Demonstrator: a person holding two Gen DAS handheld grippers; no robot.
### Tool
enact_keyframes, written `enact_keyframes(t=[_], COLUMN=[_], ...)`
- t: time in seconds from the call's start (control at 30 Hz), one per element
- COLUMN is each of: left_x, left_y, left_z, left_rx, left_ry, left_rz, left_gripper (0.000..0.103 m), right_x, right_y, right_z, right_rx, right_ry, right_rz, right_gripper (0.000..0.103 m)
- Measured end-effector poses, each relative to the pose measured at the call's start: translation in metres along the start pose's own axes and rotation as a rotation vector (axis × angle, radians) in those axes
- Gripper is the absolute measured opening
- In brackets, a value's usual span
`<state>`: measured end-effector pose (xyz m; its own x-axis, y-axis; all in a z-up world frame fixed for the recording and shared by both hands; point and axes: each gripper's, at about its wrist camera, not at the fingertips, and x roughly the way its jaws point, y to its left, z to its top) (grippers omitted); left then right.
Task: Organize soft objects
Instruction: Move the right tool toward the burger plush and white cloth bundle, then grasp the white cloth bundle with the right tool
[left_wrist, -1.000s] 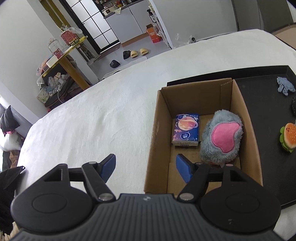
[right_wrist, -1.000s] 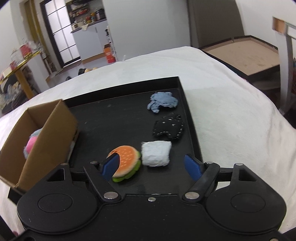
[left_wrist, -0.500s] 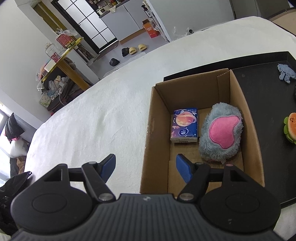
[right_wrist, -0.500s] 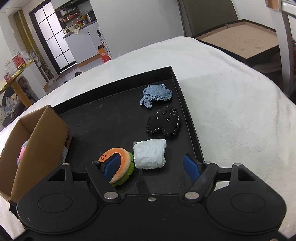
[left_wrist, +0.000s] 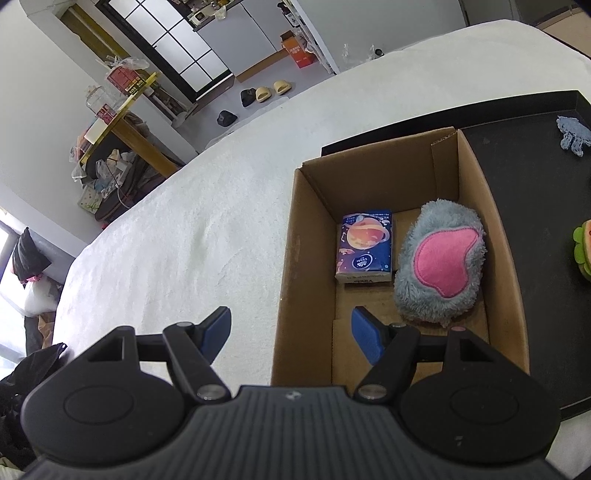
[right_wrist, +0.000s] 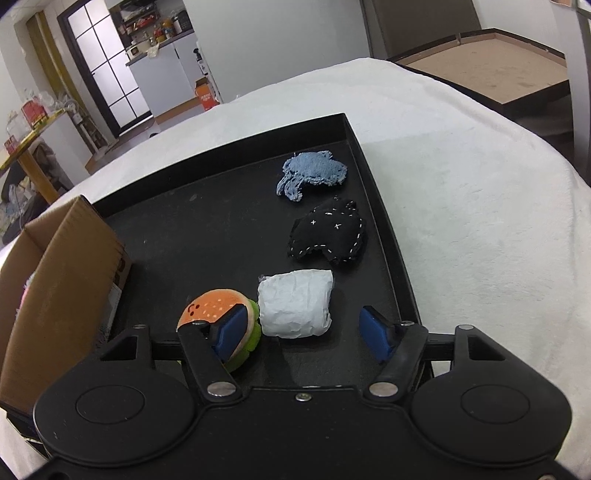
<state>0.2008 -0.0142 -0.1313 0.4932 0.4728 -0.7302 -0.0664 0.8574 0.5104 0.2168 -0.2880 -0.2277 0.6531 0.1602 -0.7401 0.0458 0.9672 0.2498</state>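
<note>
A cardboard box (left_wrist: 306, 236) holds a grey and pink plush (left_wrist: 439, 262) and a blue tissue pack (left_wrist: 364, 247). My left gripper (left_wrist: 290, 330) is open and empty above the box's near left wall. On the black tray (right_wrist: 221, 221) lie a burger plush (right_wrist: 210, 308), a white soft packet (right_wrist: 295, 304), a black stitched plush (right_wrist: 328, 232) and a blue denim plush (right_wrist: 314, 173). My right gripper (right_wrist: 303, 330) is open, low over the tray, with the white packet just ahead between its fingers; its left finger overlaps the burger plush.
The tray and the box (right_wrist: 55, 277) sit on a white fluffy cover (right_wrist: 480, 184). The box stands at the tray's left end. The tray's right rim (right_wrist: 384, 221) runs close to the plush toys. A wooden table (right_wrist: 498, 66) stands beyond, at the right.
My right gripper has moved forward and down toward the white packet and burger plush. My left gripper has drifted slightly, staying open over the box.
</note>
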Motion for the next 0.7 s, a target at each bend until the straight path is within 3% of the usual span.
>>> enact_keyframes(t=[0.13, 0.17, 0.43, 0.7], left_x=[0.001, 0.0, -0.007, -0.012], left_y=[-0.001, -0.001, 0.007, 0.017], left_z=[0.0, 0.001, -0.002, -0.008], left_rx=[0.003, 0.001, -0.039, -0.074], left_ry=[0.0, 0.0, -0.024, -0.045], left_rz=[-0.005, -0.005, -0.018, -0.041], left_gripper=[0.071, 0.071, 0.071, 0.07], right_x=[0.003, 0.003, -0.011, -0.034], right_y=[-0.001, -0.001, 0.007, 0.017], right_z=[0.0, 0.0, 0.0, 0.002], right_rx=[0.002, 0.001, -0.04, -0.071], right_ry=[0.006, 0.006, 0.001, -0.023], right_rz=[-0.018, -0.017, 0.025, 0.01], right_gripper=[0.041, 0.04, 0.039, 0.039])
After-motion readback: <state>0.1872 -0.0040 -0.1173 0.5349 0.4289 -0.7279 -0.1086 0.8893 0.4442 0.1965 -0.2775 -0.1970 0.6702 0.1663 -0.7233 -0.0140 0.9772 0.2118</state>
